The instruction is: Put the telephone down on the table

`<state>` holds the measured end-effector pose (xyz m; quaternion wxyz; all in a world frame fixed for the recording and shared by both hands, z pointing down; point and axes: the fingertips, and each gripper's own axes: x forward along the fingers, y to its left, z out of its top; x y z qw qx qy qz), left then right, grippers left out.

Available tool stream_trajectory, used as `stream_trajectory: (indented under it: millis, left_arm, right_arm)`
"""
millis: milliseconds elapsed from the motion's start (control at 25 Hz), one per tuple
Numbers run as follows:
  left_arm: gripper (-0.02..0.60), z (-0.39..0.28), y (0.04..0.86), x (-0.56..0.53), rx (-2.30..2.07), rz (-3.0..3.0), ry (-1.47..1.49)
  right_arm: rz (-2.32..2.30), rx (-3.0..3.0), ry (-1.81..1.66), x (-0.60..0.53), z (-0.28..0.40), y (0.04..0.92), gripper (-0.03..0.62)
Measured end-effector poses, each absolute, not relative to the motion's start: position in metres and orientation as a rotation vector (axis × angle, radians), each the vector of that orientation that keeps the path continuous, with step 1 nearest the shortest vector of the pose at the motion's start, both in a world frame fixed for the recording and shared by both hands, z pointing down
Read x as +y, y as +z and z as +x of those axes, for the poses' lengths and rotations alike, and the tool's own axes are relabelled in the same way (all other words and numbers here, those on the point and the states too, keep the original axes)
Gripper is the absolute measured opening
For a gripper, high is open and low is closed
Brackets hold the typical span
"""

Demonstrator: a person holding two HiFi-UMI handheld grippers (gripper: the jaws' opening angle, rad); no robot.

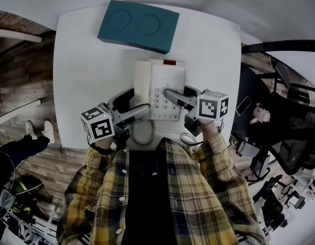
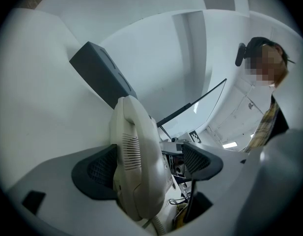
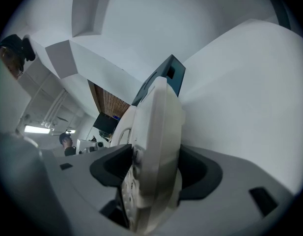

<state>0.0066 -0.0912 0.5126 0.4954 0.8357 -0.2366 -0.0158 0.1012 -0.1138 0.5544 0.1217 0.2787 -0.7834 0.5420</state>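
The worktop [image 1: 80, 75] lies bare and wide on the person's left of the telephone [image 1: 167, 80]. A narrower bare strip runs along the telephone's right side to the edge. A teal block [image 1: 139, 24] stands at the far edge, with a bare band between it and the telephone. At the near edge the coiled cord [image 1: 142, 134] fills the room between telephone and person. The right hand-held gripper [image 1: 177, 93] clamps the telephone's body, with no gap at either pad. The left hand-held gripper [image 1: 130, 105] has the handset [image 2: 136, 161] against one pad, with open space to the other.
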Motion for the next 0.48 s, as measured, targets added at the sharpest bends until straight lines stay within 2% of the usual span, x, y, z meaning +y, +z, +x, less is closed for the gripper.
stream_trajectory:
  millis: [480]
  left_arm:
    - [0.434, 0.0104, 0.5146, -0.0932, -0.568, 2.026, -0.031]
  right_arm:
    - [0.806, -2.237, 1.55, -0.1207, 0.1084, 0.5646, 0.284]
